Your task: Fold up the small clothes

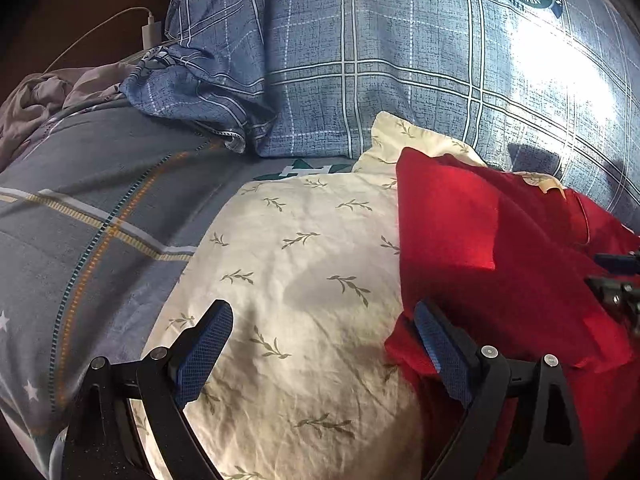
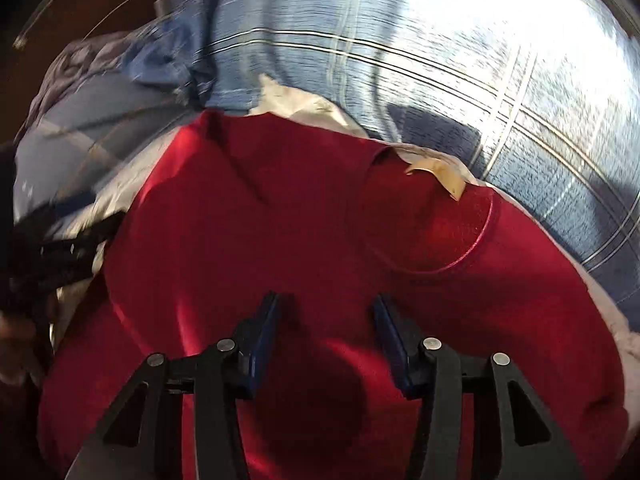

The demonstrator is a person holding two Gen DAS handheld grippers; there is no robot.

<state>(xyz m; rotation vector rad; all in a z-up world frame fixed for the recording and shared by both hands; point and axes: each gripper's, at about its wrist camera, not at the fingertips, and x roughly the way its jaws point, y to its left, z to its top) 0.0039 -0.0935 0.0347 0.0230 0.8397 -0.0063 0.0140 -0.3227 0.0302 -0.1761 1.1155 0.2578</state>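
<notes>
Left to right: at nine o'clock of the left wrist view lies the grey striped bedsheet (image 1: 100, 200), smooth woven cloth with orange and white bands; above it, toward twelve o'clock, the blue checked pillow (image 1: 360, 60) bulges, crumpled at its near corner. Your left gripper (image 1: 320, 344) is spread wide and holds nothing, over the cream leaf-print pillow (image 1: 300, 260), a soft, wrinkled cushion. At three o'clock the red shirt (image 1: 500, 248), a small matte knit garment, lies on that cushion with its left edge straight and one jaw just at its edge. In the right wrist view, your right gripper (image 2: 324, 340) stands moderately open and empty above the shirt's middle; the round collar (image 2: 460, 248) sits at two o'clock. Folding appears barely begun: most folds remain.
</notes>
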